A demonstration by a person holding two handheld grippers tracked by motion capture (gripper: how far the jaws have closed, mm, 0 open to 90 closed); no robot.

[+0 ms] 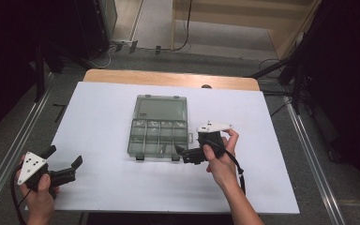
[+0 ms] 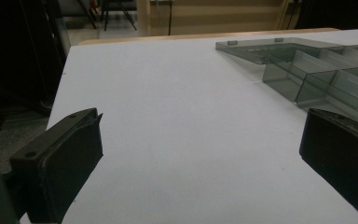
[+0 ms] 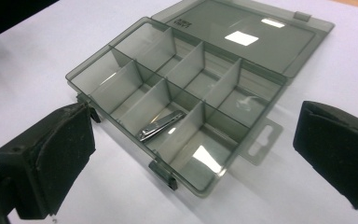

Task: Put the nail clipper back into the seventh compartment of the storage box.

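Observation:
A smoky clear compartment box [image 1: 143,140] lies open at the middle of the white board, its lid [image 1: 161,108] folded back flat. In the right gripper view a metal nail clipper [image 3: 161,126] rests in a front-row compartment of the box [image 3: 242,79], second from the nearest corner. My right gripper [image 1: 183,154] hovers at the box's front right corner, open, nothing between its jaws [image 3: 196,140]. My left gripper [image 1: 65,156] is open near the board's front left corner, well away from the box [image 2: 317,70]; in its own view the left gripper [image 2: 200,140] holds nothing.
The white board [image 1: 98,117] covers a wooden table [image 1: 168,77]. Two dark latches [image 1: 139,158] stick out of the box's front edge. Metal rails [image 1: 309,154] run along both sides. Cables and dark stands lie on the floor beyond the table.

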